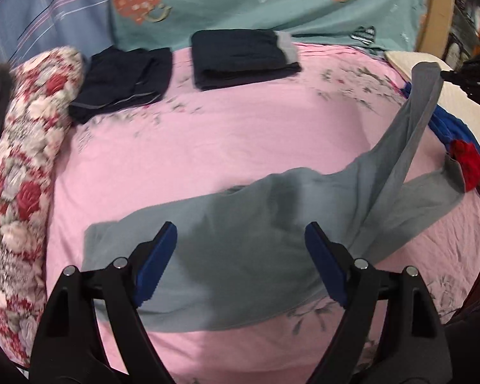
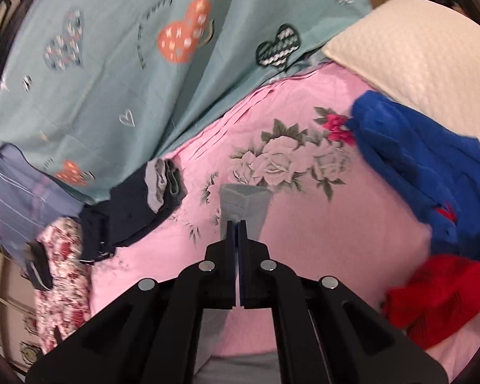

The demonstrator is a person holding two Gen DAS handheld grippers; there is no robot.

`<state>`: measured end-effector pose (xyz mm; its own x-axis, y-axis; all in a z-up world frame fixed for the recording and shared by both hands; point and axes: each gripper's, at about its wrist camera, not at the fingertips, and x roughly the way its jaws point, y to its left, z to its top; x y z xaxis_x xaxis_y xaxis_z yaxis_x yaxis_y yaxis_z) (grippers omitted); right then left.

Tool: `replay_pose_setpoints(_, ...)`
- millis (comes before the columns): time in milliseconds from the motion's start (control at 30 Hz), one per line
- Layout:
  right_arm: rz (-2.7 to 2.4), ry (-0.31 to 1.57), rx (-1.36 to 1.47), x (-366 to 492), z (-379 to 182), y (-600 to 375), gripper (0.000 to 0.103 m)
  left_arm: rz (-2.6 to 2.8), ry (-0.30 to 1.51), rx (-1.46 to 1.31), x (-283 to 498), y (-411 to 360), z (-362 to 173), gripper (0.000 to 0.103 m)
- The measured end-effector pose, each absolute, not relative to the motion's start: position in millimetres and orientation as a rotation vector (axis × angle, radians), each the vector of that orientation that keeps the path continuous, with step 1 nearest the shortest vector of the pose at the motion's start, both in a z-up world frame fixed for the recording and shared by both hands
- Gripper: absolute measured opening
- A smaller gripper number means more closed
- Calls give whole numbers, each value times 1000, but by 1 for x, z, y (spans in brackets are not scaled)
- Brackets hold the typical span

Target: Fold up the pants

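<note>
Pink floral bedsheet [image 1: 240, 134]; left hand-held gripper [image 1: 240, 265] gapes, right hand-held gripper [image 2: 236, 227] pinches grey pants [image 1: 240, 240].

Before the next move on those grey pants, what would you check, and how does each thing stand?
1. Right gripper has a firm hold: ok, it is shut on a folded edge of the grey pants.
2. Left gripper is ready to take cloth: ok, jaws open above the pants, nothing between them.
3. Pants lie flat: not ok, one strip is lifted toward the right and the rest is rumpled.
4. Free room on the pink sheet: ok, bare sheet beyond the pants.
5. Finished dark folded pile is out of the way: ok, it lies far back.
6. Blue and red clothes clear of the lifted strip: cannot tell.
</note>
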<state>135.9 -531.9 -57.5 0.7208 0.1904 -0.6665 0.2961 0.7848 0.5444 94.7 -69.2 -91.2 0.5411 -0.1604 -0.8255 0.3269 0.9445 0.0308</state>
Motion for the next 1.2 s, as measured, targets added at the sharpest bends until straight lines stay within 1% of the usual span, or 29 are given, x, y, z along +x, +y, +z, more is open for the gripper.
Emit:
replay_pose_setpoints(67,-75,764,710,101,-62,-543,1,-324,959,212,97,-86,-91,84)
replay_pose_setpoints(167,-133,791,795,41,-95,-563,1,-382,957,248,96,-115,-90,84)
replay_pose_setpoints(300,-250,918,878,-24,-169,-579,1,-437,972,297,93,-142,-95,84)
replay_pose_setpoints(333,-279,965,871,-33,-184,-580,5,-448,978,310,93,-148,-97,84)
replay_pose_setpoints(400,-308,991,861,-48,-195,-583,6,-460,985,346,92,-162,-103,84)
replay_pose_setpoints(467,-290,960,855,-57,-191,-582,12,-459,997,369,92,-169,-109,85)
replay_pose_setpoints(500,-284,948,834,-58,-187,-580,23,-459,1013,377,93,-173,-114,85)
replay_pose_setpoints(533,-288,941,795,-57,-182,-578,25,-456,1030,383,94,-177,-118,85)
replay_pose_setpoints(667,-310,937,587,-38,-163,-576,25,-462,1056,390,90,-191,-121,85)
replay_pose_setpoints(733,-326,1023,565,-19,-178,-589,25,-468,1050,404,86,-196,-120,85)
replay_pose_setpoints(767,-339,1084,571,-7,-189,-602,23,-469,1048,411,85,-198,-119,85)
replay_pose_setpoints(833,-393,1087,527,10,-194,-626,11,-466,1042,421,82,-204,-116,85)
replay_pose_setpoints(900,-488,1042,431,28,-184,-651,8,-450,1038,424,81,-206,-112,86)
replay_pose_setpoints(967,-608,999,415,52,-174,-694,7,-431,1040,424,79,-205,-110,86)
replay_pose_setpoints(1033,-693,981,412,66,-170,-725,3,-406,1041,425,76,-203,-108,86)
replay_pose_setpoints(1067,-688,990,448,71,-168,-736,3,-389,1041,423,75,-201,-107,86)
replay_pose_setpoints(1100,-648,995,482,74,-162,-735,6,-379,1041,416,74,-199,-107,87)
replay_pose_setpoints(1167,-534,981,418,73,-144,-704,11,-361,1051,396,73,-195,-109,88)
replay_pose_setpoints(1200,-484,965,382,67,-134,-682,19,-356,1059,390,73,-194,-111,88)
